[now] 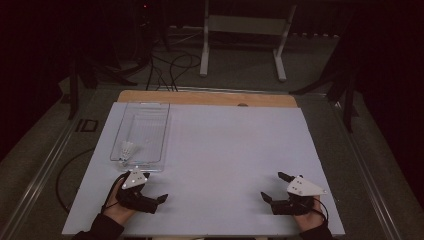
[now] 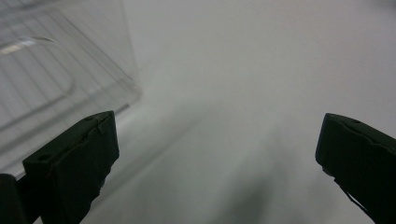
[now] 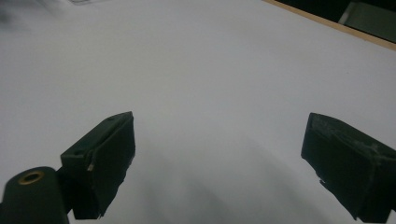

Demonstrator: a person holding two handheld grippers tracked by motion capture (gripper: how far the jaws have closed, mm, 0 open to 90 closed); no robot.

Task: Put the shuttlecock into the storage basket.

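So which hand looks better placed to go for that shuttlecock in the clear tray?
Probably the left. The left tool sits just below the clear tray's near end, where the shuttlecock lies, jaws open. The right tool, also open, is across the white table, well away from it.

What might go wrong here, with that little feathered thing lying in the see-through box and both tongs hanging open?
1. The shuttlecock looks light and lies near the clear tray's near end; the left tongs, open beside that end, could crush its feathers or flick it away.
2. The tray seems thin and loose on the white table, so a nudge to its rim may slide it.
3. The right tongs are open far off, too distant to steady anything.
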